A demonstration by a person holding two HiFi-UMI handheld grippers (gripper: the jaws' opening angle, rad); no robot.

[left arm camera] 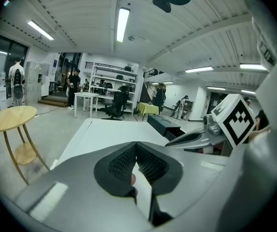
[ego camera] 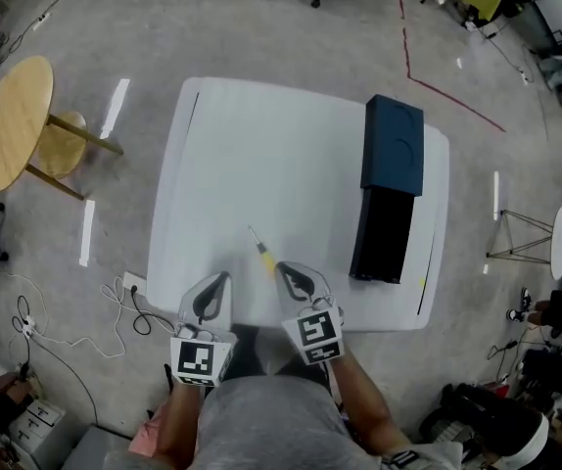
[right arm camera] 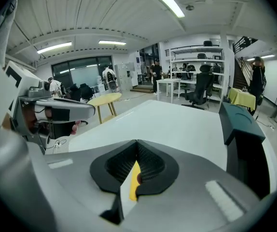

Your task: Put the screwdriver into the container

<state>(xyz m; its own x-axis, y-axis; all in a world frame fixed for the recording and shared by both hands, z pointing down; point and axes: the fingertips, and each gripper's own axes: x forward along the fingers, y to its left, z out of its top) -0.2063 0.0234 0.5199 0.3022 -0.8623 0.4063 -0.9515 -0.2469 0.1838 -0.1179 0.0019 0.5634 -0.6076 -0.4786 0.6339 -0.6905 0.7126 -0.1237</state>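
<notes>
Left tool [left arm camera: 136, 146] seems closed and empty above the white table [left arm camera: 110, 133].

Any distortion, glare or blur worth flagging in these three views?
Head view: sharp, evenly lit, white table slightly washed out. Left gripper view: heavy fisheye, dark corners, ceiling light glaring. Right gripper view: same fisheye and dark corners.

Side by side, left tongs [ego camera: 220, 280] and right tongs [ego camera: 285, 270], jaws together.
</notes>
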